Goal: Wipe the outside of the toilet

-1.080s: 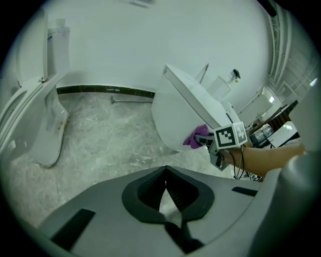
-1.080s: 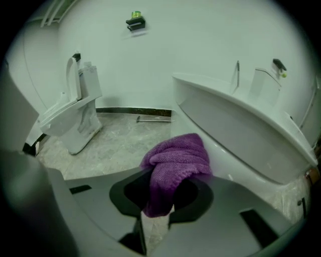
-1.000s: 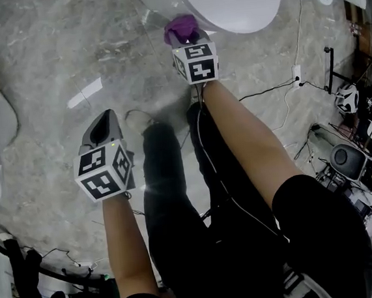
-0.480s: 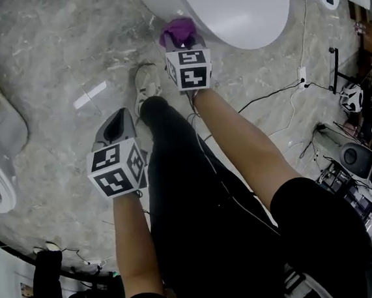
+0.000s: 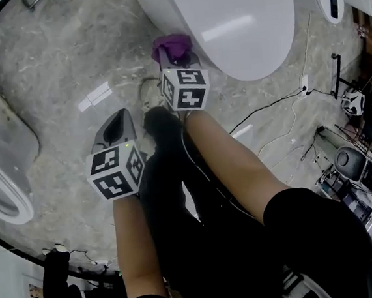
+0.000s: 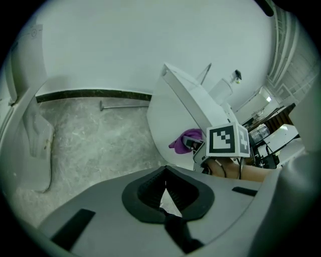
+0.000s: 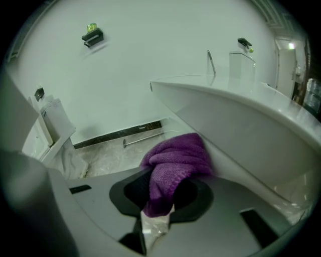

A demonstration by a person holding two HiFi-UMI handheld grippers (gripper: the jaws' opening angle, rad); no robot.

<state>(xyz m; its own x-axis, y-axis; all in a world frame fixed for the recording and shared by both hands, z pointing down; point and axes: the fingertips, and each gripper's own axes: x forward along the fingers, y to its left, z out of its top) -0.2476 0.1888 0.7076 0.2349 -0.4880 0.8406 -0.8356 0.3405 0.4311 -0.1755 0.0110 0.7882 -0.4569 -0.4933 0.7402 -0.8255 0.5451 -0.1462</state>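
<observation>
Cloth [image 7: 176, 159] in right gripper [image 5: 176, 58] against toilet [image 5: 238, 15] flank; left gripper [image 6: 164, 181] aside — closed

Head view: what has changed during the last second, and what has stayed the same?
The right gripper has slid the purple cloth leftward and lower in the picture, along the side of the toilet; the person's leg stepped forward. Unchanged: the cloth stays clamped in that gripper; the left gripper stays shut, empty, away from the toilet.

Toilet [image 5: 238, 15] sits up at one o'clock, the cloth [image 5: 171, 47] against its near wall at twelve, clamped in the right gripper [image 5: 174, 56], left gripper [image 5: 118, 122] apart at eight o'clock over the floor [image 5: 67, 71], cables [image 5: 267, 104] lying at three o'clock.
</observation>
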